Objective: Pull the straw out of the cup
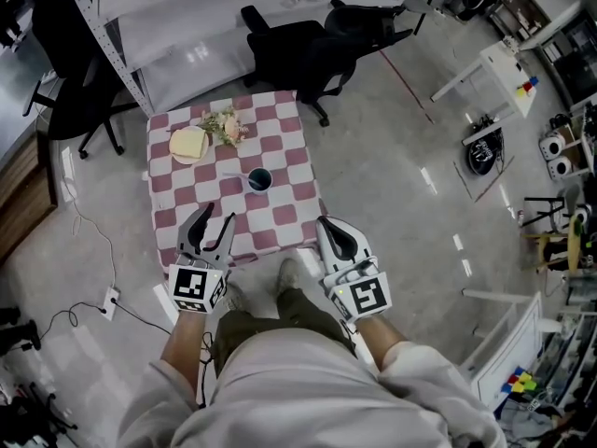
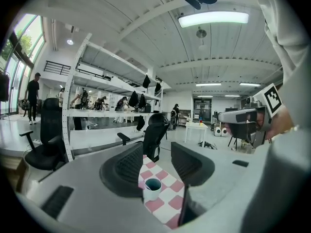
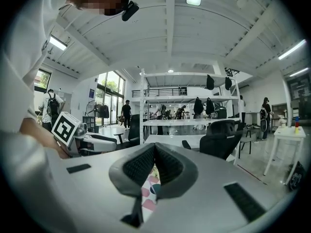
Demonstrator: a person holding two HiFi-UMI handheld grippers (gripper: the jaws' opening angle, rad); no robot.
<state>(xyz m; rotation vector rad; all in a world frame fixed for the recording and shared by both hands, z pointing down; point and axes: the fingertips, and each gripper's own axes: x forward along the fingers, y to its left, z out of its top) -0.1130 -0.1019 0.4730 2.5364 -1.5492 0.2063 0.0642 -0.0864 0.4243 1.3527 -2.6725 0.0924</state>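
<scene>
**Left gripper open, right gripper closed; both clear of the cup**

1. Left gripper: its jaws stand apart with nothing between the pads. It hangs over the near edge of the table, well short of the cup. In the left gripper view the cup lies in line with the gap between the jaws but further off, untouched.

2. Table contents, left to right: a plate carrying a pale yellow item, a small bunch of flowers just beside it, and the cup near the middle of the checked cloth, upright with a dark inside.

3. Right gripper: its jaws are pressed together on nothing. It sits at the near right corner of the table, apart from the cup.

4. Task status (judgement): no straw stands up out of the cup in any view. A thin pale streak lies on the cloth just left of the cup and may be the straw. If so, the pull is done and nothing is left to do. If not, the approach, the grip and the pull all remain.

5. Limits of view:
   - The streak is too faint and small to identify.
   - The cup's contents cannot be made out below the rim.
   - In the right gripper view the closed jaws cover most of the cup and table.
   - The item on the plate cannot be named.
</scene>
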